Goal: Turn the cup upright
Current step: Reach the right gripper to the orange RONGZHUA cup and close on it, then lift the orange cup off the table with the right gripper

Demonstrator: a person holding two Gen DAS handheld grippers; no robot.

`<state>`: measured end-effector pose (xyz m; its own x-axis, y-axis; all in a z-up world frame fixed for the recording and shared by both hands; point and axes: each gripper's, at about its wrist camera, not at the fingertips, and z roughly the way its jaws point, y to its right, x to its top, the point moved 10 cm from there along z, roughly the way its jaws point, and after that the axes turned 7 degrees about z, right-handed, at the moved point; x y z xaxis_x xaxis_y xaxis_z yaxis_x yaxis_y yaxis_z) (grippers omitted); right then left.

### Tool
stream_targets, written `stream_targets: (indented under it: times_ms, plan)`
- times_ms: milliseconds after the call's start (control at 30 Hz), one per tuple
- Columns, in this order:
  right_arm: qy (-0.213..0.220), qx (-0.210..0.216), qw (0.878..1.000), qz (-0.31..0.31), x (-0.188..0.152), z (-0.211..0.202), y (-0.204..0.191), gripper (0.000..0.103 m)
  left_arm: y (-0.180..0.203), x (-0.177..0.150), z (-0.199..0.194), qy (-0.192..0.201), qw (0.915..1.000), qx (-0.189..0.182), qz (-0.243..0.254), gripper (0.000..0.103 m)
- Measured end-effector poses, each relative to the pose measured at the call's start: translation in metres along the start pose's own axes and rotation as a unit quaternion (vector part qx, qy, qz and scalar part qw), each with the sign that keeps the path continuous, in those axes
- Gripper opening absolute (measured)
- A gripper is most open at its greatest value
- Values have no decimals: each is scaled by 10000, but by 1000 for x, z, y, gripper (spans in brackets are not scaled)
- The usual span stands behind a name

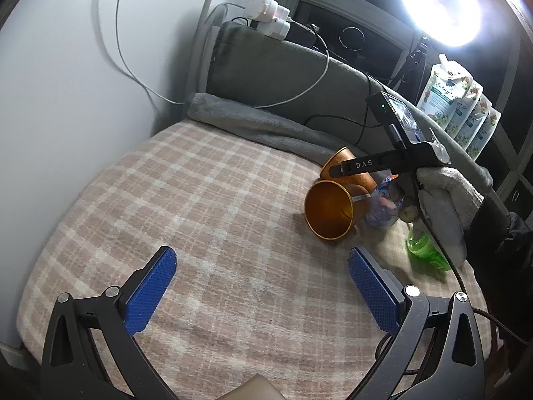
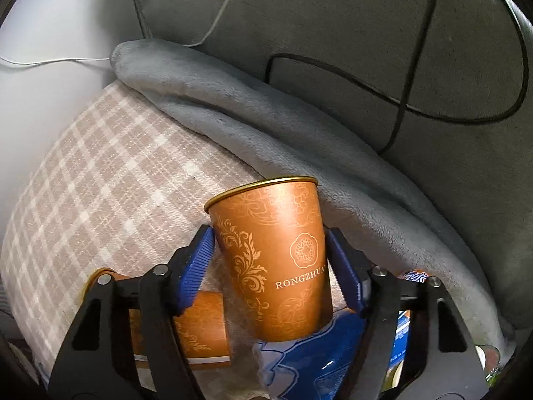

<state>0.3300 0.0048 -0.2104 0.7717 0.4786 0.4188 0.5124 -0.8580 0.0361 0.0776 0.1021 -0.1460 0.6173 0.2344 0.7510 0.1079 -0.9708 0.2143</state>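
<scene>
My right gripper (image 2: pixel 269 260) is shut on an orange paper cup (image 2: pixel 279 260) marked RONGZHUANG, with a blue pad on each side of its wall. The cup is close to upright, mouth up, tilted a little. It also shows in the left wrist view (image 1: pixel 346 163), behind the right gripper's black finger (image 1: pixel 363 165). A second orange cup (image 1: pixel 329 210) lies on its side on the plaid blanket (image 1: pixel 200 200), mouth toward the left camera; it shows low left in the right wrist view (image 2: pixel 196 330). My left gripper (image 1: pixel 261 283) is open and empty, short of that cup.
A blue snack bag (image 2: pixel 316 360) lies under the held cup. A green bottle (image 1: pixel 426 250) lies at the right. A folded grey blanket (image 2: pixel 266 116) and a grey headboard with cables (image 1: pixel 266 66) bound the back. A white wall (image 1: pixel 66 83) is at the left.
</scene>
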Motion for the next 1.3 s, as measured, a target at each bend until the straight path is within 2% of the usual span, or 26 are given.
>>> stream_targets:
  times_ms: [133, 333, 633, 733, 933, 1067, 1200, 1300]
  plan:
    - [106, -9, 9999, 21, 6, -1, -11, 71, 2, 1, -2, 34, 10000, 38, 62, 102]
    - [489, 104, 9984, 250, 16, -25, -6, 70, 3, 4, -6, 106, 9998, 89, 133, 102]
    - [1139, 517, 9903, 606, 9, -93, -4, 70, 12, 9, -12, 168, 9994, 104, 295, 102]
    - [1263, 649, 9867, 793, -7, -118, 6, 70, 19, 10, -14, 195, 9990, 85, 395, 102]
    - [1246, 898, 9800, 1266, -62, -147, 19, 70, 36, 12, -17, 235, 9980, -21, 587, 102]
    - [1111, 1058, 9746, 1633, -102, -145, 16, 70, 48, 13, -14, 193, 9973, -103, 703, 102]
    - [795, 1352, 9607, 2288, -150, -134, 17, 70, 63, 11, -9, 57, 9962, -279, 826, 102]
    - [610, 1401, 9514, 2675, -183, -121, 21, 70, 77, 7, -4, -77, 9947, -497, 897, 102]
